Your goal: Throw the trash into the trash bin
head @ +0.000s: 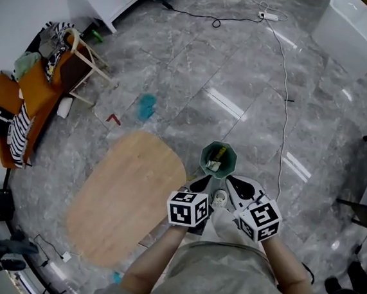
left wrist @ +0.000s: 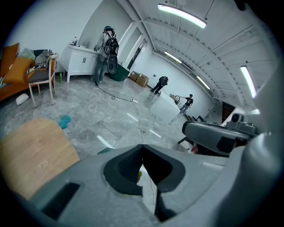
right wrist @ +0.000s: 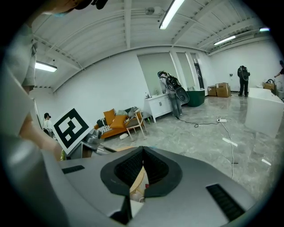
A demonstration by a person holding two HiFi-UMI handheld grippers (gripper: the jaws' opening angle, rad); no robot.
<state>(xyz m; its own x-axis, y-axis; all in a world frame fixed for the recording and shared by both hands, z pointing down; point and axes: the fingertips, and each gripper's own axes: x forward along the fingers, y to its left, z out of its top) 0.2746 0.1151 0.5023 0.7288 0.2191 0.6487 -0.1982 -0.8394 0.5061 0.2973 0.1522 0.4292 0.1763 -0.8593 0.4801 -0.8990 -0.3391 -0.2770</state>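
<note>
A dark green trash bin [head: 218, 158] stands on the grey floor beside the oval wooden table [head: 124, 195], with yellow and pale trash in it. Just short of the bin, both grippers hang side by side above the floor. My left gripper [head: 199, 183] is shut with its pads meeting and nothing between them [left wrist: 142, 146]. A sliver of the bin's rim [left wrist: 104, 150] shows below its jaws. My right gripper [head: 233, 181] is shut too, tips touching [right wrist: 143, 149], with nothing held. A small white round thing [head: 219, 197] lies between the grippers.
A teal scrap [head: 146, 106] and a red bit [head: 113, 119] lie on the floor beyond the table. A chair with clothes [head: 72, 58] and an orange sofa [head: 19, 105] stand at the left. A cable [head: 285, 101] runs past the bin's right. A white block [head: 349, 26] stands far right.
</note>
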